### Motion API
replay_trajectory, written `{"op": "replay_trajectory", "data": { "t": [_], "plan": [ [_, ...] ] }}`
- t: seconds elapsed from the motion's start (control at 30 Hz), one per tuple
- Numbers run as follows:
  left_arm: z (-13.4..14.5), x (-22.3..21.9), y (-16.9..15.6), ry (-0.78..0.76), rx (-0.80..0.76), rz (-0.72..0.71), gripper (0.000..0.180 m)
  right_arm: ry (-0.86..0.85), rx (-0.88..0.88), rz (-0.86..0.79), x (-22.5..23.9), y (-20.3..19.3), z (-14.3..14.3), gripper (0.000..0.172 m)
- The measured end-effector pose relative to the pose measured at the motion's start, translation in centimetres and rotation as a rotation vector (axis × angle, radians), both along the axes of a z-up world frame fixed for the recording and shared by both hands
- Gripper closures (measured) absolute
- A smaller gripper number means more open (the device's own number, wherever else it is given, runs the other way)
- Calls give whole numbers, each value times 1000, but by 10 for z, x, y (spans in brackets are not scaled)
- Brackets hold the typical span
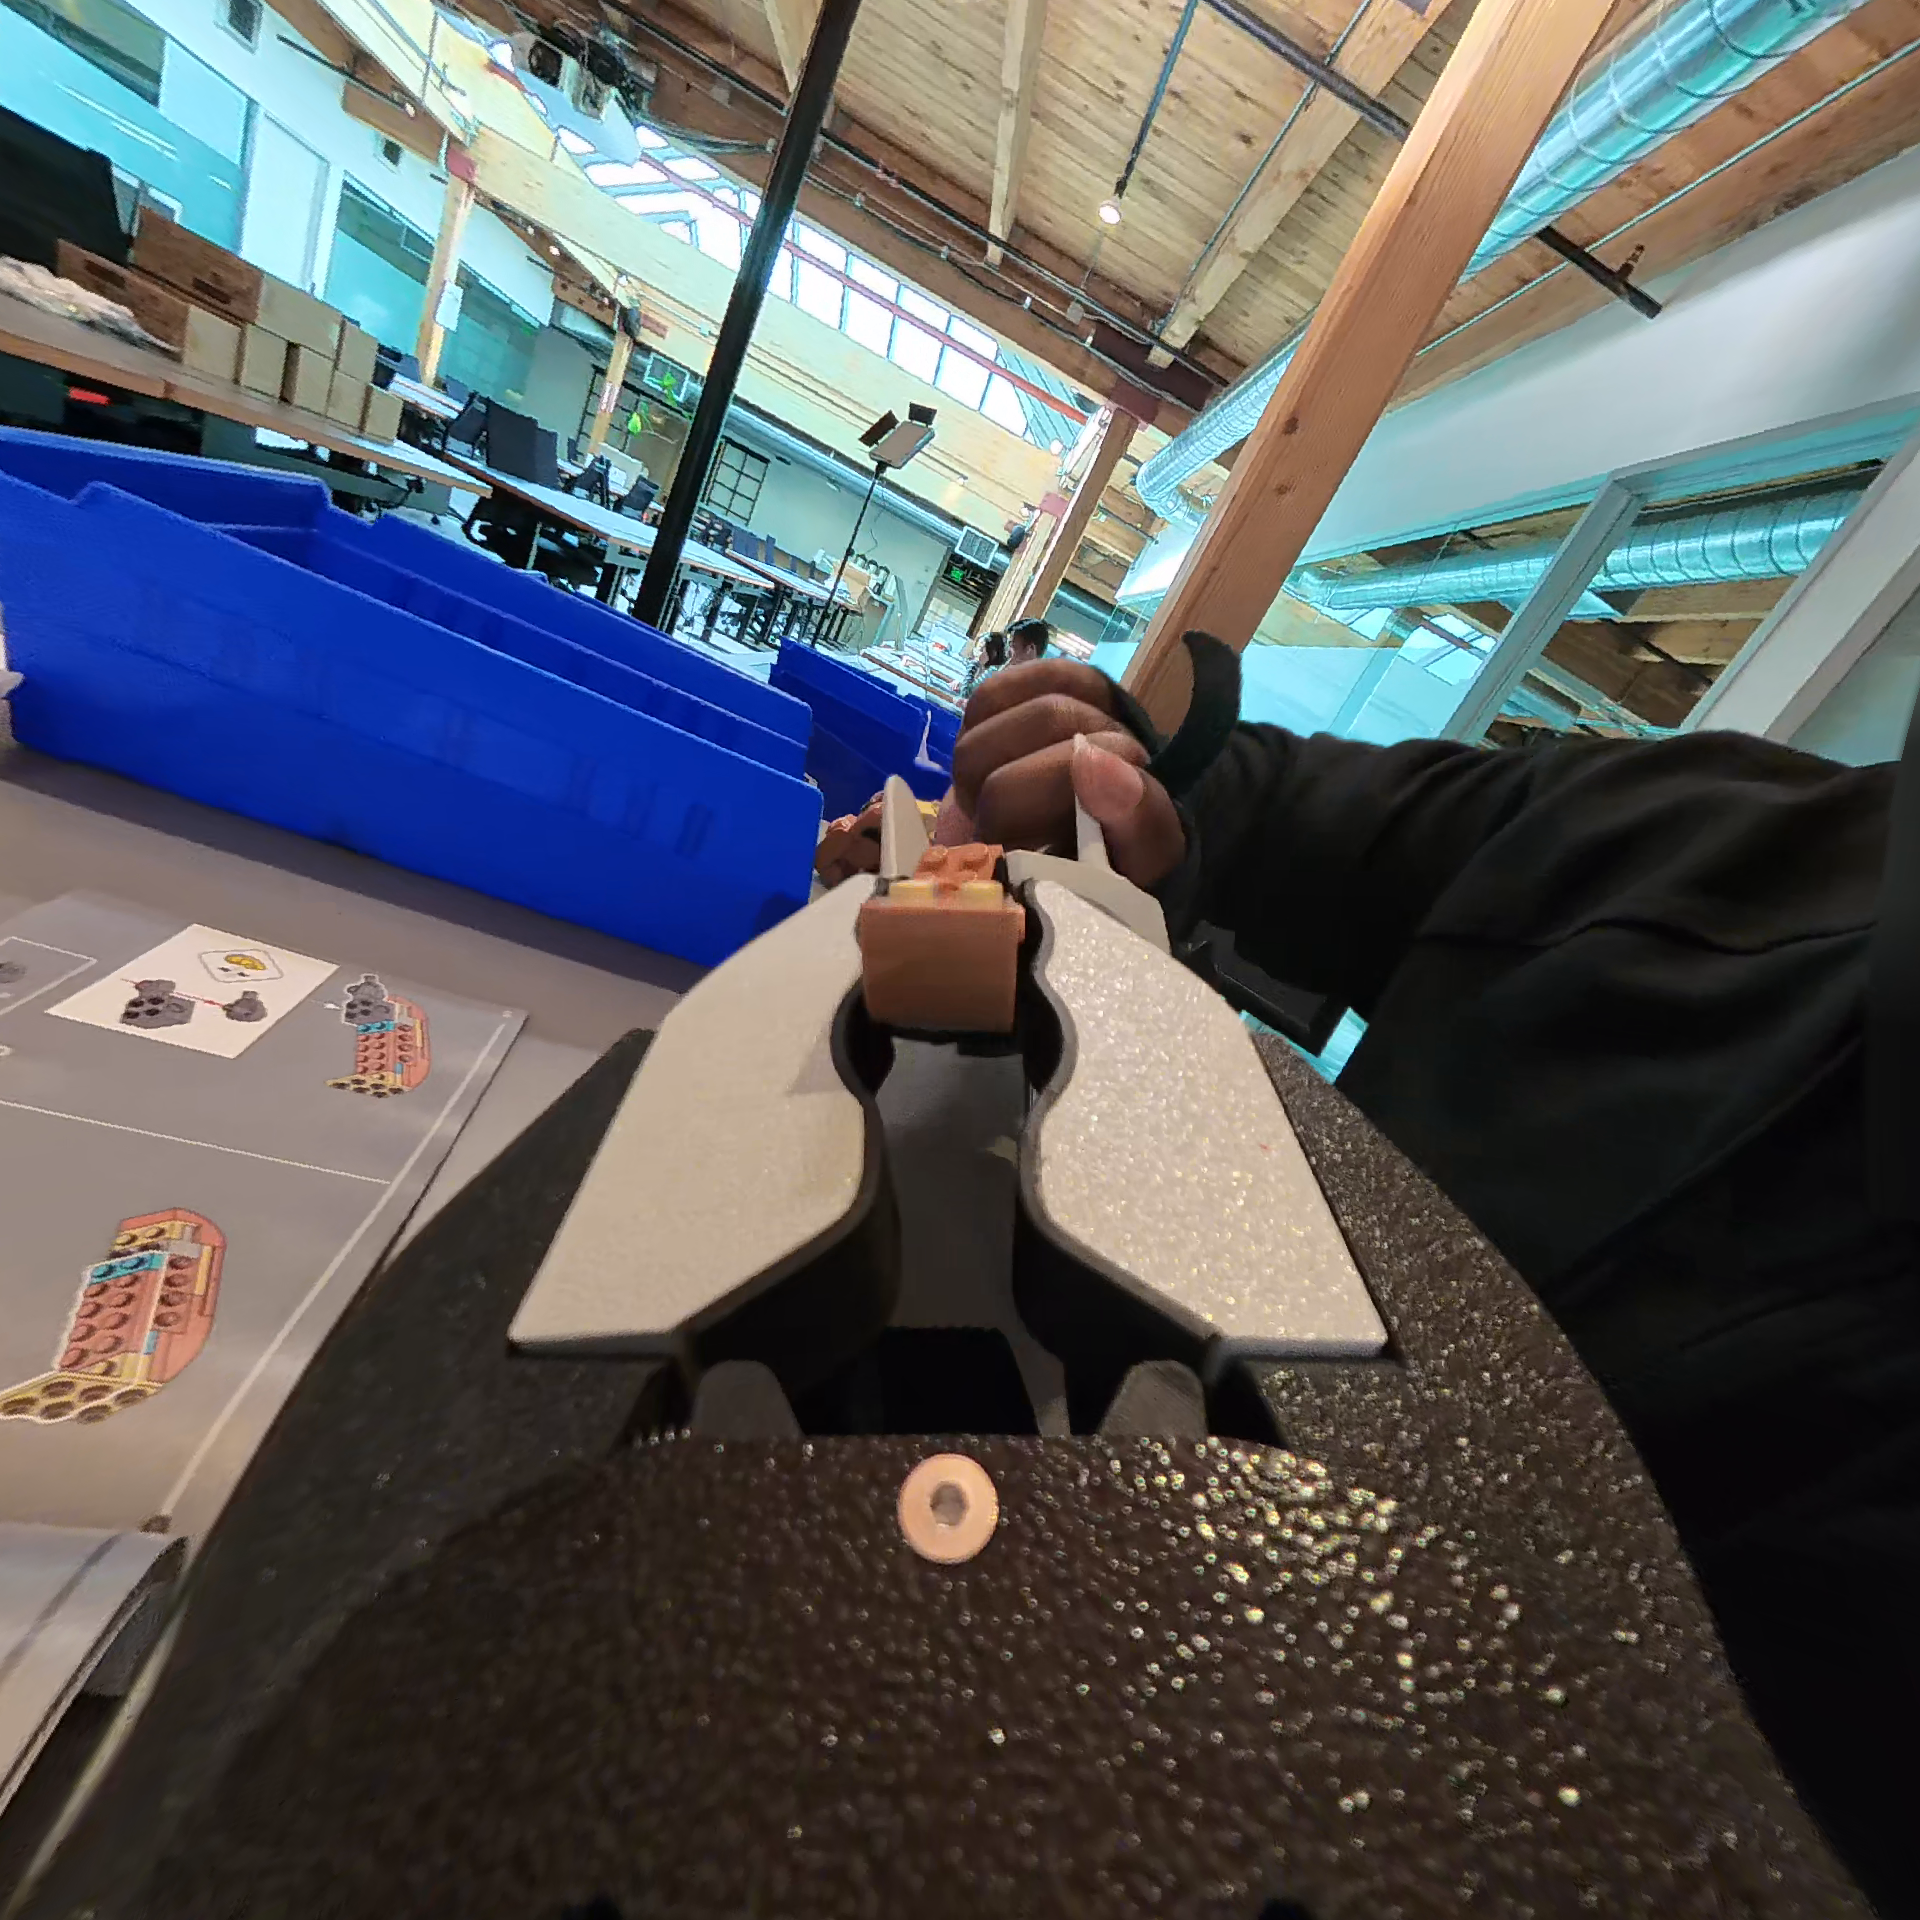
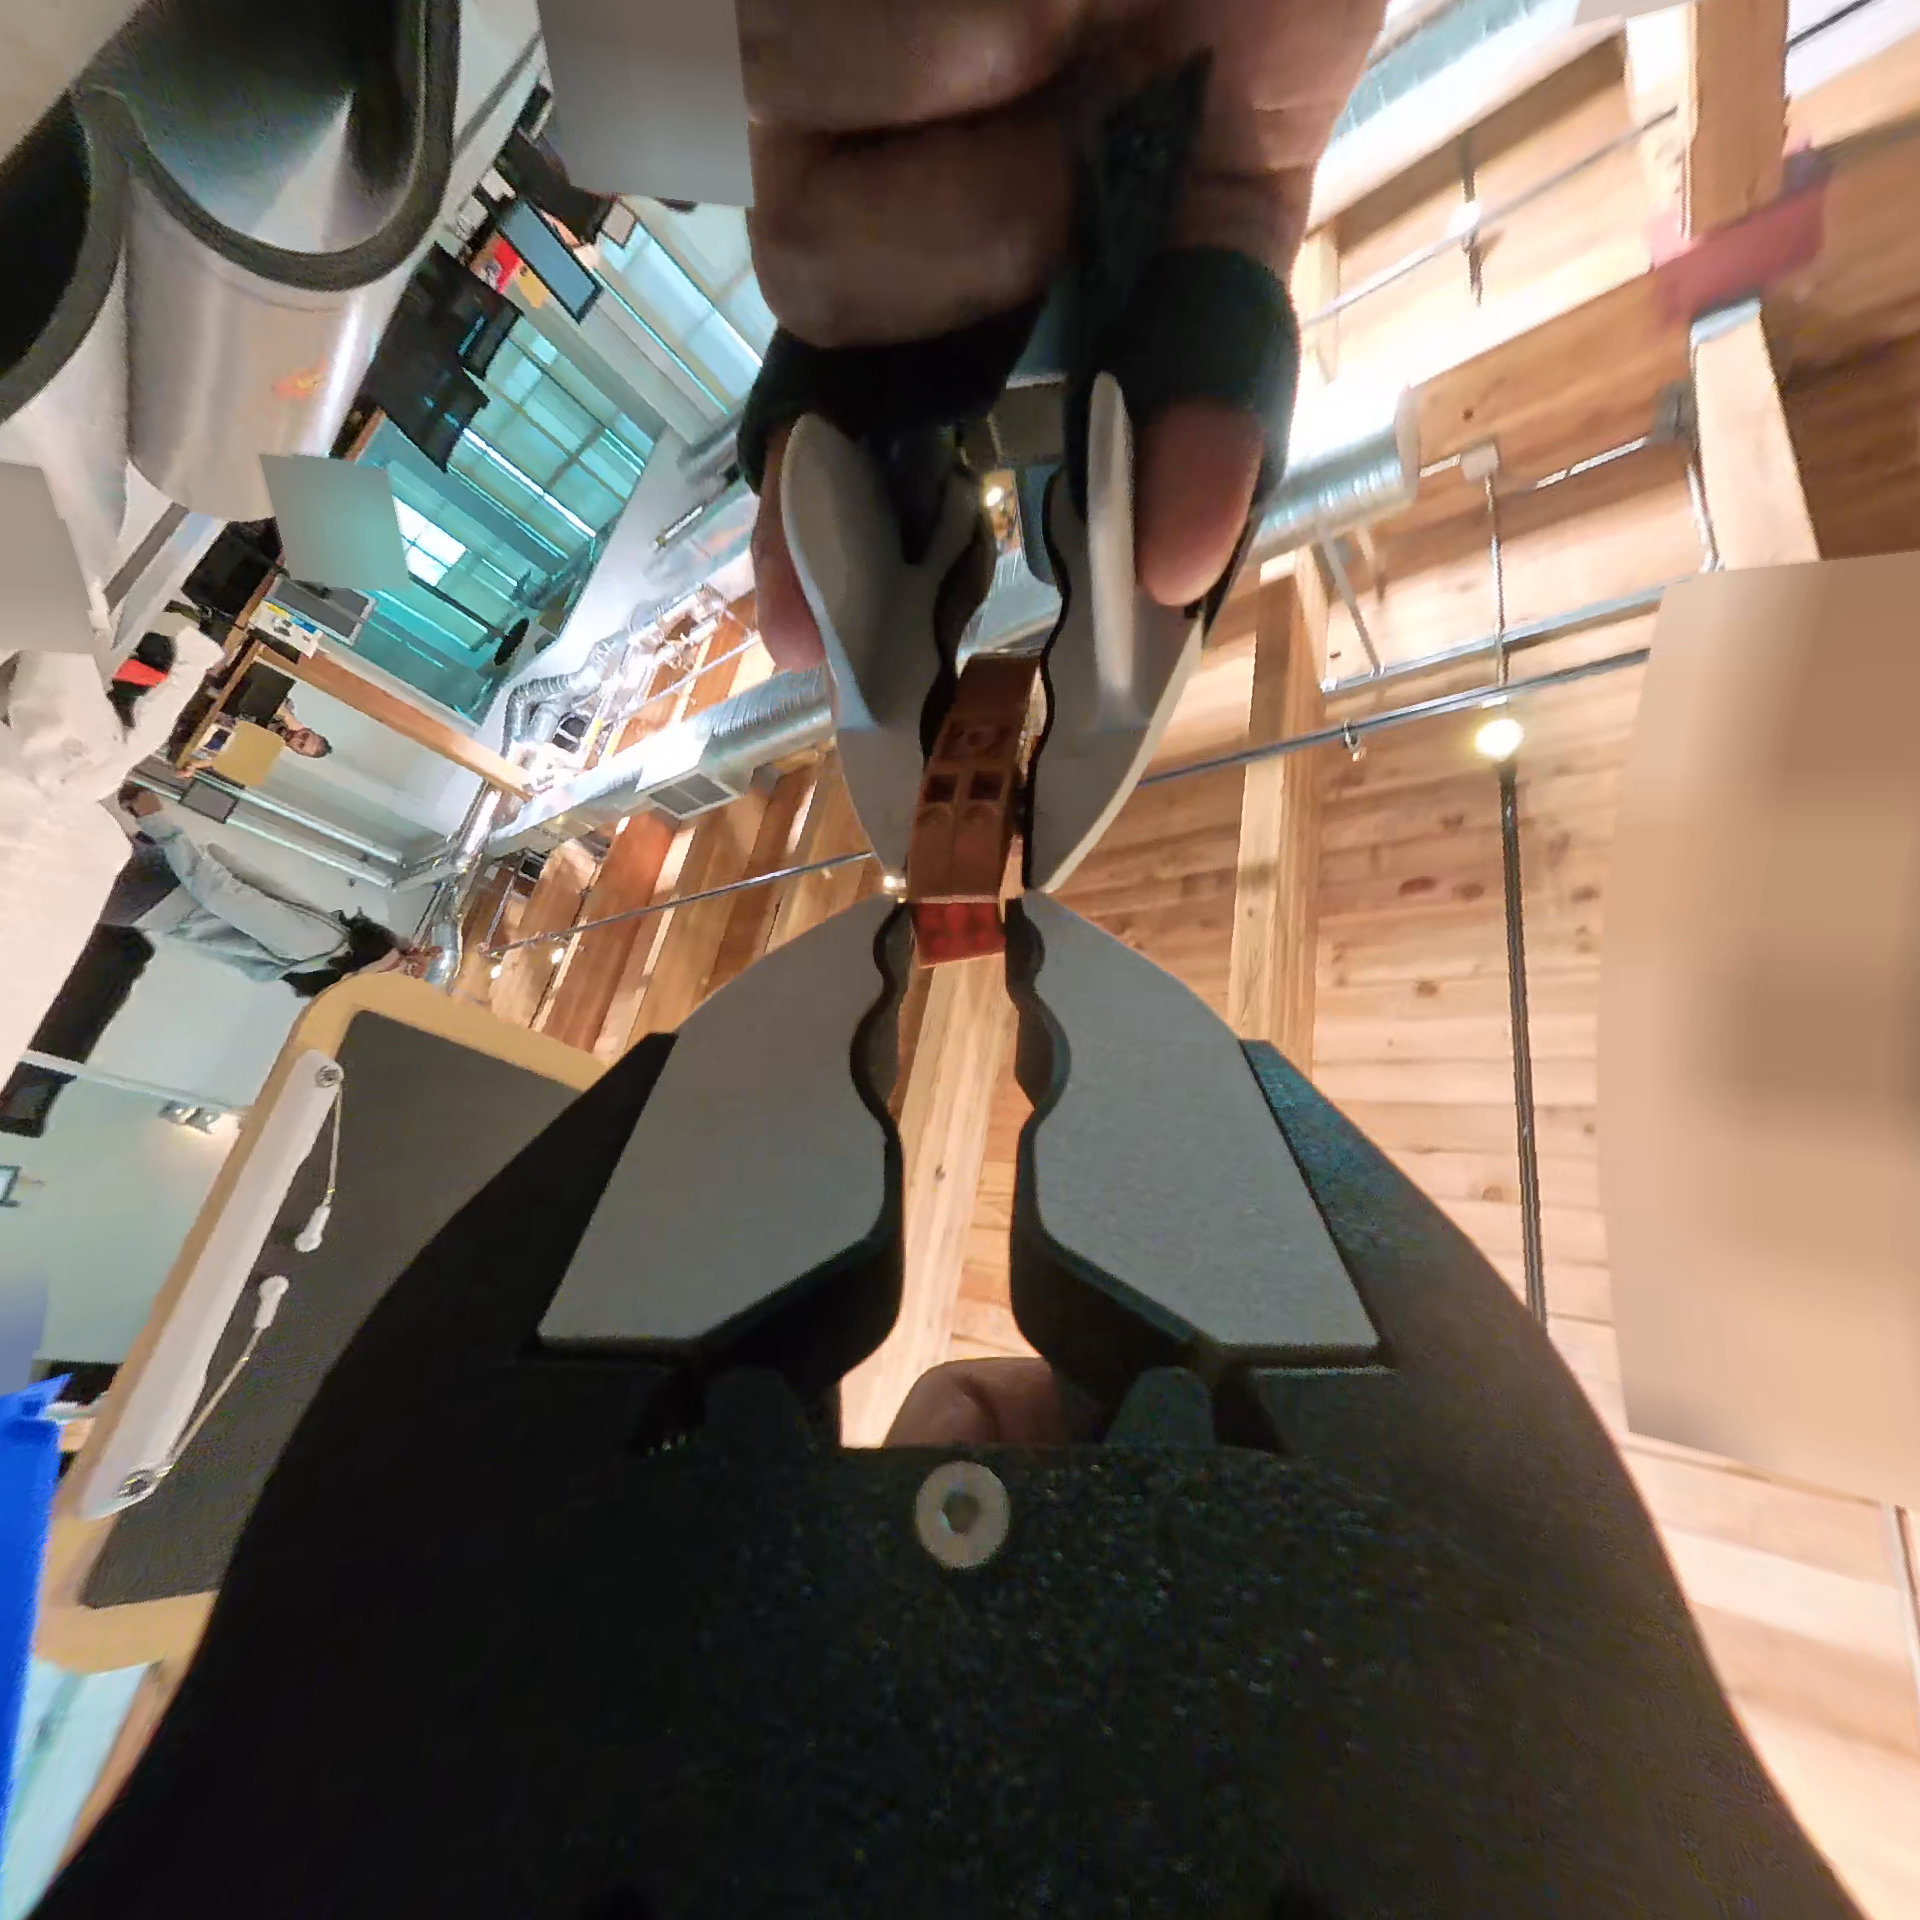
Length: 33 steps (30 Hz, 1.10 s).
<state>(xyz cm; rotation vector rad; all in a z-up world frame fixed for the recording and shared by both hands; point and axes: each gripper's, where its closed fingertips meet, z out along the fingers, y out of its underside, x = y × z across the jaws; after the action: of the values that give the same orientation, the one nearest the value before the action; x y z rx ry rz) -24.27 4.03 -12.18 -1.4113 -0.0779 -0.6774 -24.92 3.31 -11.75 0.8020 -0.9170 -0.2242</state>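
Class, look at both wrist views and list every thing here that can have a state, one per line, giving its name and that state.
Left gripper: shut on the brown brick assembly.
Brown brick assembly: clamped between both pads, studs up, off the table.
Right gripper: shut on a small red-brown brick.
Small red-brown brick: pinched at the fingertips, touching the assembly's end.
Instruction booklet: open, flat on the table.
Blue bins: upright on the table; contents hidden.

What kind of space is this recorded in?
Likely an open-plan workshop or office loft: exposed timber ceiling with silver ducting, long desks behind, blue parts bins on the worktable.
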Motion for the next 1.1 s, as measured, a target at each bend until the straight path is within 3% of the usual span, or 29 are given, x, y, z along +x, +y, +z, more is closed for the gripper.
{"op": "replay_trajectory", "data": {
  "t": [0.23, 0.37, 0.47, 0.77, 1.1],
  "plan": [
    [-6, 6, 1, 159, -2, 21, 160, -91, -110, -44, 0, 13, -4, 155],
    [-53, 6, 10, 451, -278, 54, 159, -153, -243, -124, 2, 38, -18, 155],
    [-91, 15, 11, 618, -461, 2, 159, -191, -292, -162, 5, 50, -35, 155],
    [-139, 30, -3, 690, -739, -148, 159, -265, -363, -142, 12, 50, -52, 155],
    [-132, 31, -19, 682, -741, -233, 151, -284, -373, -125, 15, 47, -53, 155]
  ]
}}
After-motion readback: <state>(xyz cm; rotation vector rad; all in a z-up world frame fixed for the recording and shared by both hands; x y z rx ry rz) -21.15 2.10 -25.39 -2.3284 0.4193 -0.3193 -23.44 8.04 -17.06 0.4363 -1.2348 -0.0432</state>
